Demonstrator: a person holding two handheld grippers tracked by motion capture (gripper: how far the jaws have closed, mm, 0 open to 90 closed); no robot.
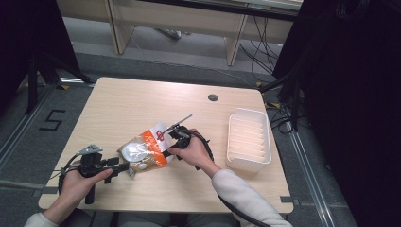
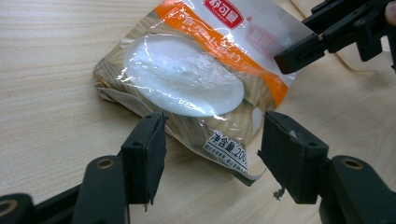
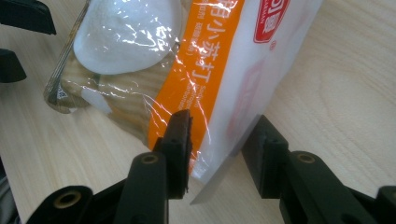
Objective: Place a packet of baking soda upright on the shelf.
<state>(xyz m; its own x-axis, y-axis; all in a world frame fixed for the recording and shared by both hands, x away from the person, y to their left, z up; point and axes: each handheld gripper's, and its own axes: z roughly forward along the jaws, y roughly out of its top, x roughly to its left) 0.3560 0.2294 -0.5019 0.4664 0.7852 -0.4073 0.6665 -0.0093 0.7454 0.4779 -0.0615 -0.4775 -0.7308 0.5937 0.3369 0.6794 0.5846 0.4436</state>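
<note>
Crinkly plastic snack bag [image 3: 205,70] lies on the table [image 1: 142,99], its white edge between the right gripper's [image 3: 217,140] half-spread jaws, not yet pinched. Left gripper [image 2: 212,149] gapes at the other end. Next: squeeze firmly.

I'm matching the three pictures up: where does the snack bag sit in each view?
High view: snack bag left of centre, between both grippers.
Left gripper view: upper centre, above the jaws.
Right gripper view: top centre, its edge between the jaws.
Shared landmark: its orange band.
</note>
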